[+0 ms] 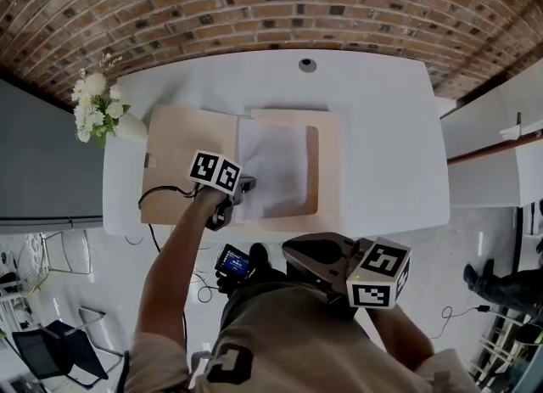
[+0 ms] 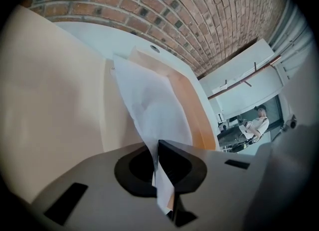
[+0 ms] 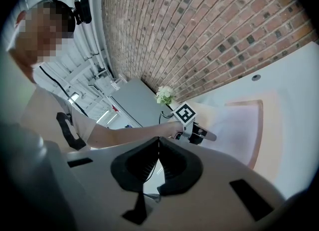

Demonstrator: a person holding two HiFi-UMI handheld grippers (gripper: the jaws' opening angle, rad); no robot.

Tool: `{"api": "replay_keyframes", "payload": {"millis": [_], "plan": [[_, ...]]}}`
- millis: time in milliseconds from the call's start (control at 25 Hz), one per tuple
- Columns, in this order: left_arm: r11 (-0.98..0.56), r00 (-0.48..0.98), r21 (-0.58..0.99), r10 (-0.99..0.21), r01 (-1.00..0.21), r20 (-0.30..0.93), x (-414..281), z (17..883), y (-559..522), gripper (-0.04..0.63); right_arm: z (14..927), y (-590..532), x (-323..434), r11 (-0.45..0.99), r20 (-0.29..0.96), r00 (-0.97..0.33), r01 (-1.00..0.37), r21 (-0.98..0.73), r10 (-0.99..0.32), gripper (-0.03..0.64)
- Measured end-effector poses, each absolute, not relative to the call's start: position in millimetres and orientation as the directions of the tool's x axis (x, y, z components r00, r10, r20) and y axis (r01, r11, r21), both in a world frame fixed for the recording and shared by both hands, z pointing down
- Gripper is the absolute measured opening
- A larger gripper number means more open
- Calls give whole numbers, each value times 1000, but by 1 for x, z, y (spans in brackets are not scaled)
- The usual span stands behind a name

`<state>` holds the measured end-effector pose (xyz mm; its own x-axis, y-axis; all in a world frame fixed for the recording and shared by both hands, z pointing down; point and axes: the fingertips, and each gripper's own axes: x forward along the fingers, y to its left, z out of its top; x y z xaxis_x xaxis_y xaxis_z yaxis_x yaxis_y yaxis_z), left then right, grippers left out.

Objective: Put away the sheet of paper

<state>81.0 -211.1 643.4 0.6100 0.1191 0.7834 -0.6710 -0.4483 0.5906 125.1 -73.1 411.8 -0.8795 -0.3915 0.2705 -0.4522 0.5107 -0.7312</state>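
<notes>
A white sheet of paper (image 1: 276, 162) lies on the right half of an open tan folder (image 1: 182, 149) on the white table (image 1: 382, 111). My left gripper (image 1: 246, 186) is shut on the sheet's near left corner. In the left gripper view the paper (image 2: 154, 110) runs up out of the closed jaws of that gripper (image 2: 158, 147), with the folder (image 2: 50, 100) to its left. My right gripper (image 1: 293, 254) is held back off the table's near edge, close to my body. In its own view my right gripper (image 3: 158, 142) is shut on nothing and looks toward the paper (image 3: 234, 125).
A vase of white flowers (image 1: 97, 111) stands at the table's left edge, beside the folder. A round cable hole (image 1: 307, 65) sits at the table's far edge. A black cable (image 1: 157, 196) hangs off the near left edge. A brick wall (image 1: 254, 1) backs the table.
</notes>
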Motion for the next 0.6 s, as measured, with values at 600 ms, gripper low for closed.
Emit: {"api": "replay_keyframes", "payload": {"millis": [600], "plan": [[-331, 707, 705, 137, -628, 694, 126, 633, -205, 15, 418, -78, 146, 505, 245, -892, -422, -753, -379, 23]]}}
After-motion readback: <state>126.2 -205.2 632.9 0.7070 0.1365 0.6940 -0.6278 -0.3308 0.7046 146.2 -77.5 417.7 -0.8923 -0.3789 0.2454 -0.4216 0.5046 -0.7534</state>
